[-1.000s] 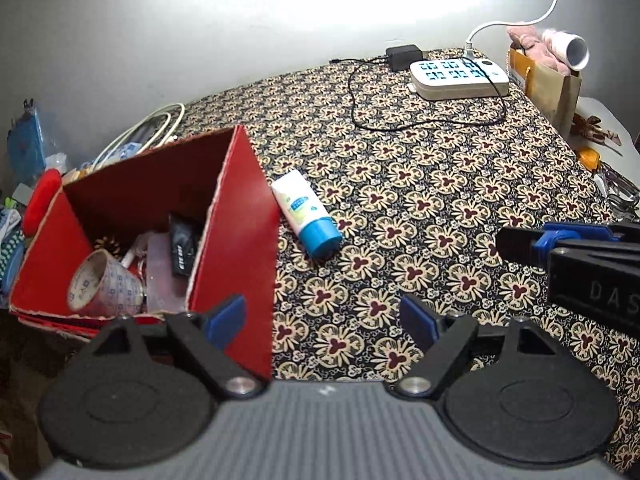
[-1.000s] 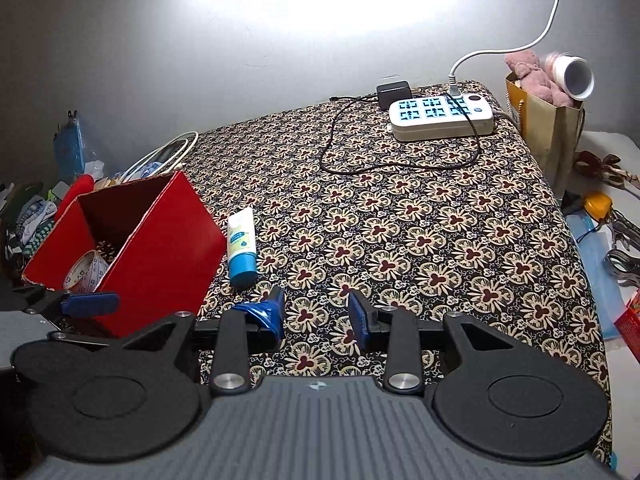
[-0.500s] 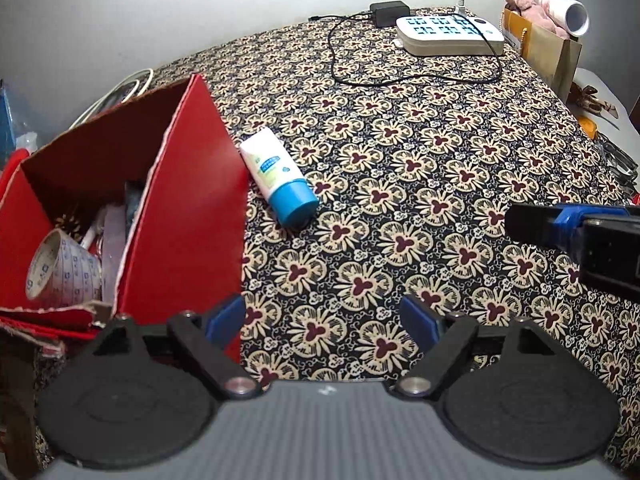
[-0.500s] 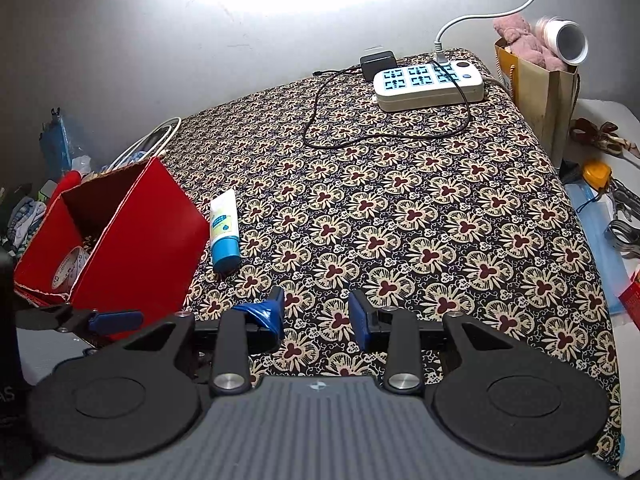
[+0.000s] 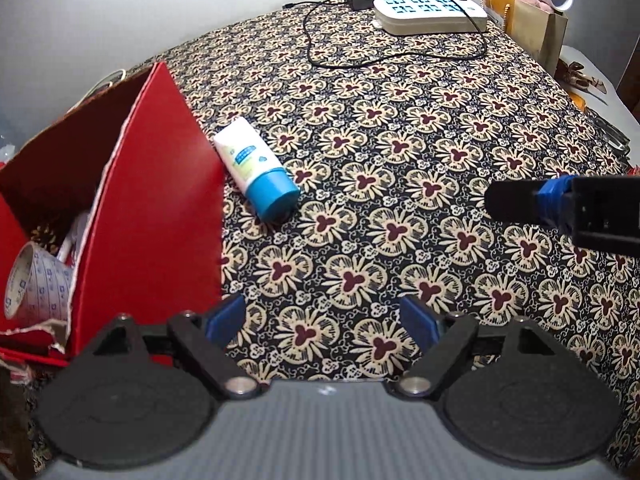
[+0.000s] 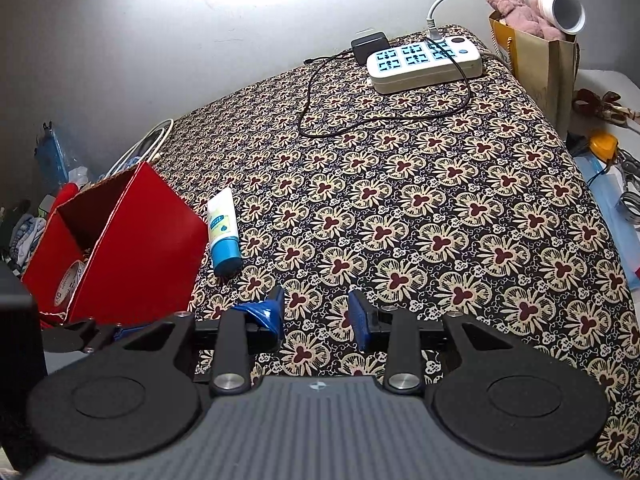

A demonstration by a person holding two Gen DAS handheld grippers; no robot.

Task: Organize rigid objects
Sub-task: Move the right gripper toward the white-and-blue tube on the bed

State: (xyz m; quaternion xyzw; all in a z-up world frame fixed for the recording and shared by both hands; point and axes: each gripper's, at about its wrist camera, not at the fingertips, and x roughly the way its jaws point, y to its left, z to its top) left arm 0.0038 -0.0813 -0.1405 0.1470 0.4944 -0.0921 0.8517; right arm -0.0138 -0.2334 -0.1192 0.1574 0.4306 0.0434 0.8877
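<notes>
Red box (image 5: pixel 152 200): near wall hides most contents; only tape roll (image 5: pixel 36 284) and a few unidentifiable bits show. Box cut off at left edge, left wrist view. Tube (image 6: pixel 223 226) label print too small to read. Right tool (image 5: pixel 560 216) cut by right edge. Paper bag (image 6: pixel 548 68) contents partly hidden.

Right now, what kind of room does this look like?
Probably a lived-in home room, maybe a bedroom: a floral cloth covers the surface, with a power strip at the back and a paper bag holding a plush toy.
</notes>
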